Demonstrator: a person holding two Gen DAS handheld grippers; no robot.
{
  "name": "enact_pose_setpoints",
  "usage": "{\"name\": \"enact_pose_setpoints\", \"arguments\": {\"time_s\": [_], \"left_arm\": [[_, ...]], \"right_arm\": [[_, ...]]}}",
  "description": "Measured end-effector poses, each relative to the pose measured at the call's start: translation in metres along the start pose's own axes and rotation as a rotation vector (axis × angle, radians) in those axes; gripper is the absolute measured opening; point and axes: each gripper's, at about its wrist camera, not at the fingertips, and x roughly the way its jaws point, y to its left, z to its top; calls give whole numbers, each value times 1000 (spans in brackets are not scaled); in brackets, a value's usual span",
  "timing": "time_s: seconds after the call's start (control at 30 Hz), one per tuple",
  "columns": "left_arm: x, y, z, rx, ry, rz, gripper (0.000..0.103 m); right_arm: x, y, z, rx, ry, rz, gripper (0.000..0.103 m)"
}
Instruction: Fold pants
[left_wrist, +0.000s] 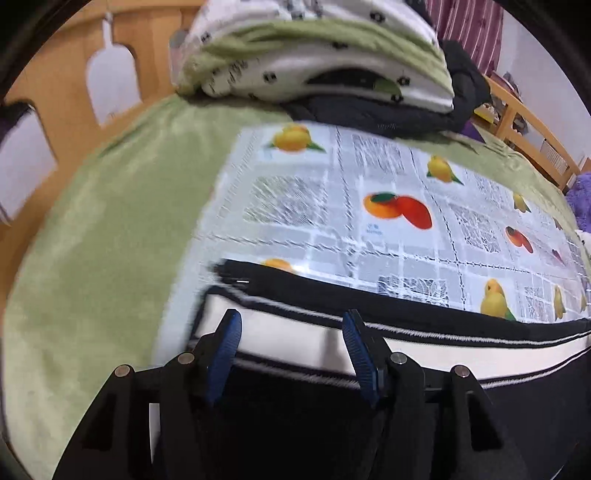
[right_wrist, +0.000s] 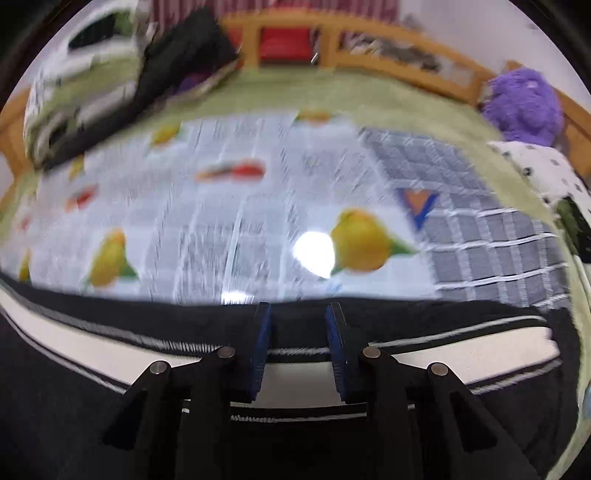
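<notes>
I have both claws over the pants (left_wrist: 443, 354), which lie flat just beneath and ahead of them on the bed, on a glossy fruit-print sheet (left_wrist: 369, 192). My left claw (left_wrist: 291, 332) stands wide, holding nothing, poised above the white side stripe near the end of the cloth. My right claw (right_wrist: 298, 325) is narrower but still parted, also gripping nothing, over the same stripe.

The pants look soft, light and limp; I judge they will sag and slide on that slick sheet, so I would pinch the edge just ahead of each claw.

Beyond the claws sit a bedding pile (left_wrist: 314, 55), a grey checked cloth (right_wrist: 480, 221) ahead to the right and a purple plush (right_wrist: 524, 103); none blocks the fold.
</notes>
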Motion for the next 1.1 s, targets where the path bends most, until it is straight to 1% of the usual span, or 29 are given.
{"name": "enact_pose_setpoints", "arguments": {"time_s": [0.03, 0.07, 0.1, 0.13, 0.2, 0.23, 0.33, 0.37, 0.4, 0.43, 0.47, 0.53, 0.57, 0.6, 0.67, 0.7, 0.8, 0.87, 0.9, 0.97, 1.0, 1.1], "left_arm": [[-6, 3, -3, -1, -15, 7, 57], [-11, 8, -5, -13, -25, 7, 57], [-13, 14, -6, -32, -29, 1, 58], [-13, 19, -7, -47, -29, -2, 58], [-7, 28, -5, -70, -20, 11, 58], [-3, 31, -3, -79, -15, 21, 58], [9, 37, 3, -105, -11, 18, 58], [17, 39, 7, -111, 0, 35, 57], [24, 40, 9, -111, 8, 55, 43], [31, 41, 11, -107, 24, 53, 35], [39, 45, 14, -120, 49, 18, 34], [36, 49, 14, -151, 50, -4, 35], [29, 49, 14, -142, 40, -5, 37], [23, 48, 12, -134, 31, 3, 38], [5, 49, 5, -116, 25, 44, 44], [-2, 49, 2, -105, 25, 40, 47], [-32, 53, -18, -87, 34, -29, 48], [-53, 57, -35, -104, 27, -70, 48], [-64, 60, -44, -124, 21, -93, 48], [-84, 66, -68, -159, 28, -169, 48], [-89, 67, -77, -166, 35, -193, 48], [-102, 70, -110, -180, 47, -227, 48]], "right_arm": [[2, -2, 0, 3, 4, -11, 35], [10, -4, -1, -4, 32, -35, 35], [26, -3, -4, -22, 88, -70, 35], [37, -2, -7, -42, 117, -83, 35], [37, 4, -10, -71, 80, -105, 37], [37, 4, -7, -56, 91, -108, 37], [28, -4, -3, 44, 96, -83, 38], [22, -5, -4, 65, 91, -78, 38], [16, -6, -5, 89, 81, -70, 38], [12, -7, -4, 105, 73, -58, 38], [6, -5, -6, 117, 62, -44, 40], [-5, 2, -10, 135, 33, -32, 47], [-11, 6, -11, 139, 16, -31, 51], [-20, 12, -15, 144, 0, -31, 53], [-35, 19, -20, 154, -10, -10, 53], [-44, 23, -23, 164, -18, 3, 53], [-68, 33, -33, 202, -41, -5, 53], [-80, 41, -37, 206, -6, 13, 53], [-86, 48, -41, 200, 21, 22, 53], [-96, 60, -45, 181, 46, 34, 53], [-105, 69, -49, 158, 53, 41, 53], [-133, 93, -57, 107, 33, 48, 53]]}}
